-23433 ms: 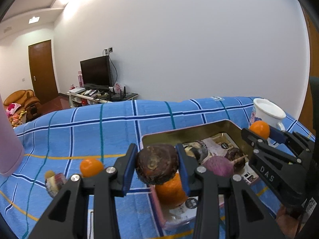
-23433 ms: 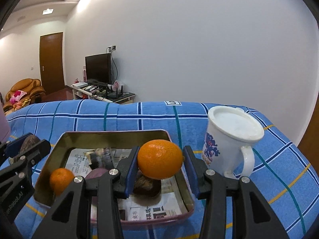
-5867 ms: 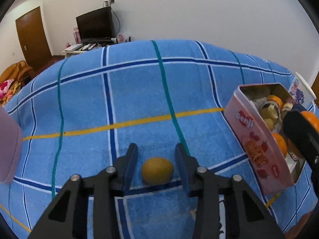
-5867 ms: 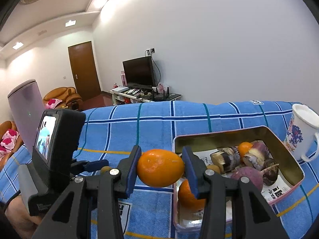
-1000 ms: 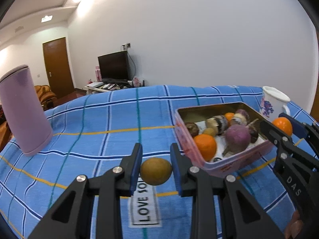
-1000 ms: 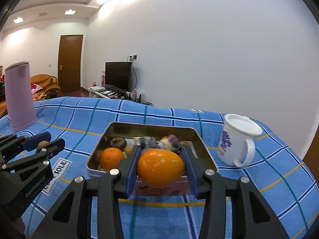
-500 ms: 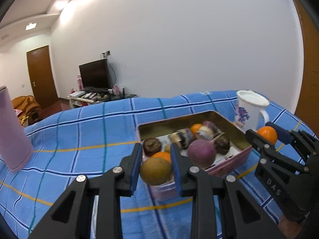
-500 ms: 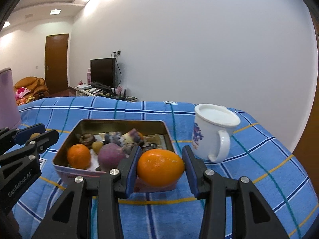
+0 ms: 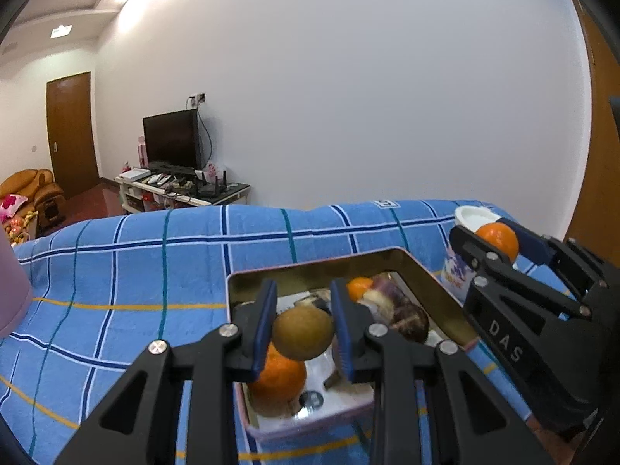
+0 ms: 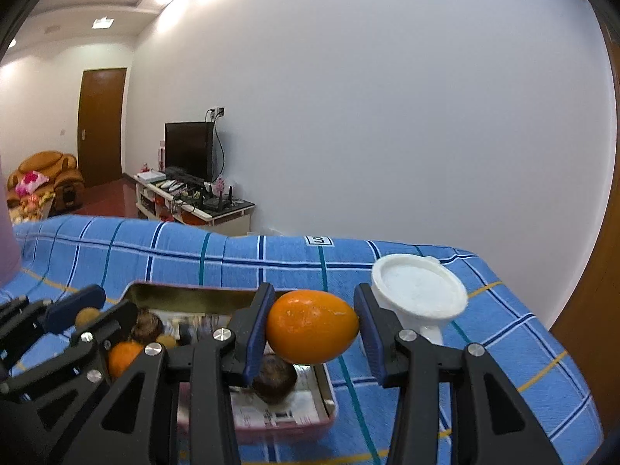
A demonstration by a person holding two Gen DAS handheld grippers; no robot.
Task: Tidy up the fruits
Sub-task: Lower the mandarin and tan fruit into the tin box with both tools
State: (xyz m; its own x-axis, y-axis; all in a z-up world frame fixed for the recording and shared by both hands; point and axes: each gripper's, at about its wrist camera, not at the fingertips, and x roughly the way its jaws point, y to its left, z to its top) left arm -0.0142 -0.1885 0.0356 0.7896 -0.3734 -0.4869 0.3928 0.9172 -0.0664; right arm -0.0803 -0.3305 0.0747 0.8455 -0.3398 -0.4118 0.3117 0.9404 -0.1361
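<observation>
— Brown, round, russet-skinned: small fruit (image 9: 303,333) clamped between the blue pads of the left gripper (image 9: 303,335), held in the air above the near end of the tin (image 9: 434,271).

— And under it?

— Directly below those fingertips, an orange (image 9: 277,381) lying in the tin's near corner; ahead of them, a smaller orange (image 9: 358,287) and dark purplish pieces (image 9: 403,312), kind hard to tell, all inside on printed paper.

— Right side?

— Closed on a big orange fruit (image 10: 312,326), pads pressing both its ends, hanging over the tin's right rim (image 10: 329,391). Just beyond and right of the right gripper (image 10: 314,329), a white mug (image 10: 420,296) standing upright on the blue checked cloth (image 10: 232,255) covering the desk. Down-left of it, the left gripper again with its brown fruit, plus a dark round piece (image 10: 275,381) beneath the orange fruit.

— Left edge?

— Pale pink container (image 9: 11,290), only partly in view, well left of the left gripper.
</observation>
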